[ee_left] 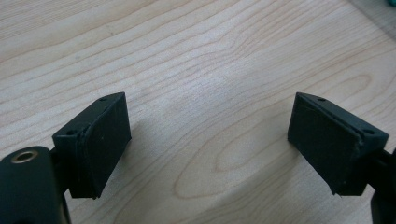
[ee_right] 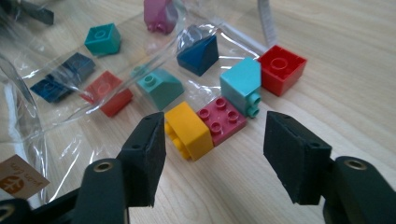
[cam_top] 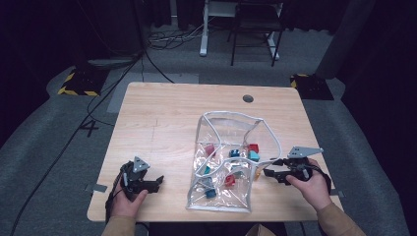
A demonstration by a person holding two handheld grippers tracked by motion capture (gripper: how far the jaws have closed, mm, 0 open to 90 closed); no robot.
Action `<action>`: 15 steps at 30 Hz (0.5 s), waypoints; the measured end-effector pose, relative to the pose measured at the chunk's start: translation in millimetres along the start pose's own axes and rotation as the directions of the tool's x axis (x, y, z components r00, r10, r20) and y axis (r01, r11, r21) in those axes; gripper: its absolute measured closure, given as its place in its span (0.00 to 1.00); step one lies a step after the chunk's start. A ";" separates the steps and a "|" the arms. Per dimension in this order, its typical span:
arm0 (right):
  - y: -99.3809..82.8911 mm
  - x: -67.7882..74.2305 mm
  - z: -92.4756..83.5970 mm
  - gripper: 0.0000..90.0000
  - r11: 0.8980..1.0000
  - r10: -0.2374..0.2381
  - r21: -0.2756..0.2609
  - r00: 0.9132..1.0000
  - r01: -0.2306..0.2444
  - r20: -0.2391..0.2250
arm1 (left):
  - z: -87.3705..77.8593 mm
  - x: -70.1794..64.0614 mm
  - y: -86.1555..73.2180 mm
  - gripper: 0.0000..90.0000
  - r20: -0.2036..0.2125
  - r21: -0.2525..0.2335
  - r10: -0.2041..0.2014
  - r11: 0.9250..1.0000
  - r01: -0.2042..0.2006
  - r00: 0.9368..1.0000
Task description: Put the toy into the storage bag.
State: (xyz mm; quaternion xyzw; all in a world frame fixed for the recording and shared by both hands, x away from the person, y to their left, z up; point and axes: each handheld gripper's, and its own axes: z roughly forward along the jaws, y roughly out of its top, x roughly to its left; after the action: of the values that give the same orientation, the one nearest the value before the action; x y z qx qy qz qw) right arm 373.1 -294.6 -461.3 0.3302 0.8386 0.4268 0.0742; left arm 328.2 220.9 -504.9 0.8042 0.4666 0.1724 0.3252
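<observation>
Yellow brick (ee_right: 189,131) on side, touching dark-pink brick (ee_right: 222,120), beside clear bag (ee_right: 60,107).

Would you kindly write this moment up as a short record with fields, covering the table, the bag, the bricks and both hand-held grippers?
surface: wooden table
bag: clear plastic bag, lying open, bricks inside
nearest bricks: yellow brick touching dark red brick, just ahead of the right jaws
left hand-held gripper: open over bare wood, nothing between the jaws
right hand-held gripper: open at the bag's side, gripping nothing
</observation>
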 end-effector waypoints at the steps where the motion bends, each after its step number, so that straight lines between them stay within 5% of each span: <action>1: 0.0 0.0 0.0 0.45 1.000 0.000 0.000 1.000 0.000 0.000 | 0.0 0.0 0.0 0.15 0.000 0.000 0.000 1.000 0.000 1.000; 15: -12.8 5.8 31.0 0.50 0.998 -0.042 0.040 0.999 0.043 -0.020 | 0.0 0.0 0.0 0.15 -0.001 -0.001 0.000 1.000 0.000 1.000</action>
State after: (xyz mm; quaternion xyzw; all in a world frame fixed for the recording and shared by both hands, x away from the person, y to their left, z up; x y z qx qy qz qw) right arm 375.0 -275.7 -489.5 0.3097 0.8545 0.4114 0.0686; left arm 328.2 220.9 -504.9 0.8041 0.4666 0.1731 0.3251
